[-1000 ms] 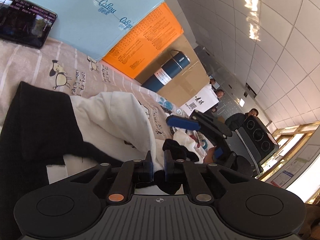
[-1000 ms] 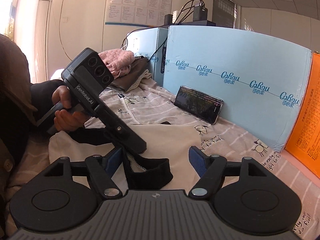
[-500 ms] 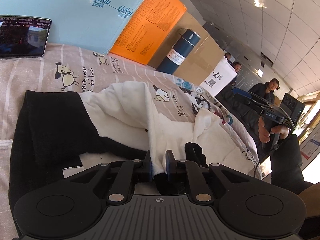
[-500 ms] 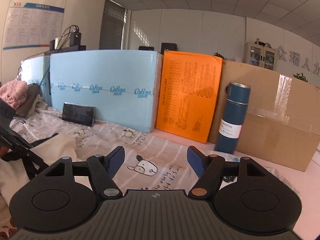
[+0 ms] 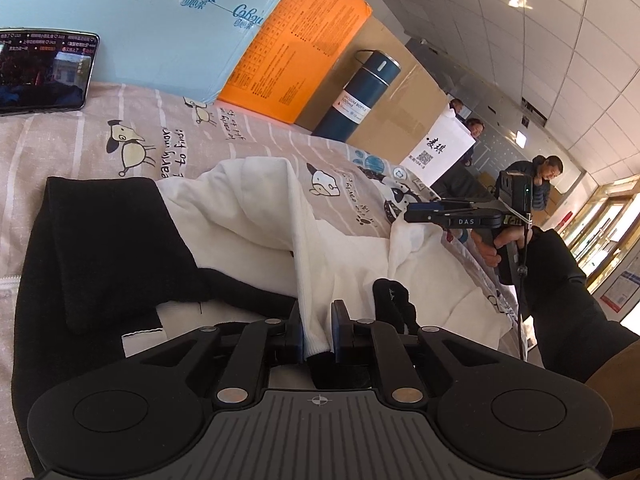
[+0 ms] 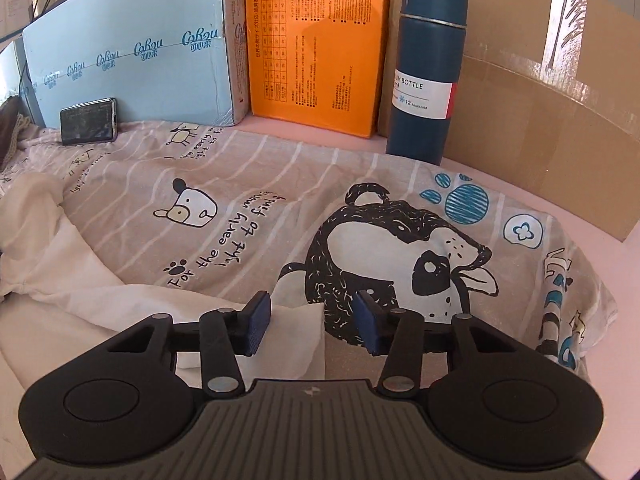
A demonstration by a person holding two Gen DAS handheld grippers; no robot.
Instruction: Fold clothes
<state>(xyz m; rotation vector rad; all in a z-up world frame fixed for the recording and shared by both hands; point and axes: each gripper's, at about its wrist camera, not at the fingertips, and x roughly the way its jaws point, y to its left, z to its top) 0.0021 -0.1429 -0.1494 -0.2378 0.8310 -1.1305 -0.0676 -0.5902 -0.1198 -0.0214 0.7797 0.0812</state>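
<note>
At six o'clock in the left wrist view, left gripper (image 5: 316, 330) clamped on white garment (image 5: 256, 216); right gripper (image 6: 310, 326) closing around its corner, not yet pressing.

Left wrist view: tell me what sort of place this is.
Probably an office or lab set up for recording: a grid-panel ceiling, seated people in the background, and a cartoon-print bedsheet on a table edged with cardboard boxes.
</note>
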